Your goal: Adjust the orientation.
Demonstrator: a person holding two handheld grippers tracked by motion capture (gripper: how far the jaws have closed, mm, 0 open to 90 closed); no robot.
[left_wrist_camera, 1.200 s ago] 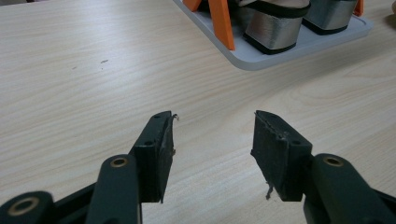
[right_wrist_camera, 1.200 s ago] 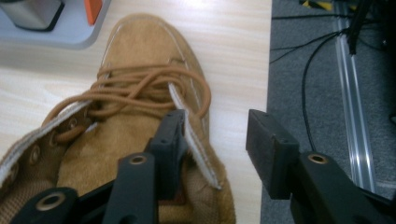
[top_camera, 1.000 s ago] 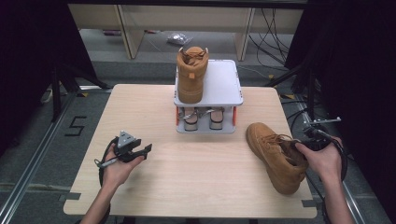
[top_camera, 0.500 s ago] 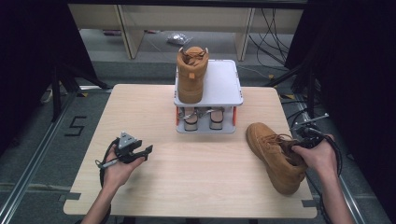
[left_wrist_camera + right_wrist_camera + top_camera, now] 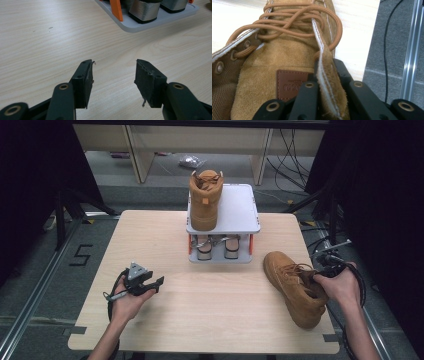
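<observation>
A: Where's the loose tan boot point(image 5: 295, 287)?
B: On its side at the counter's point(image 5: 165, 245) near right corner. The right tongs point(image 5: 325, 75) have just been closing and now pinch its collar edge.
A: And the left tongs point(image 5: 113, 75)?
B: Apart over bare wood, near left.

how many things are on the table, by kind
tan boots: 2, one on top of the rack, one lying on the table with its collar edge pinched in the right gripper
grey shoe rack: 1
silver shoes on the rack's lower shelf: 2
total: 5
</observation>
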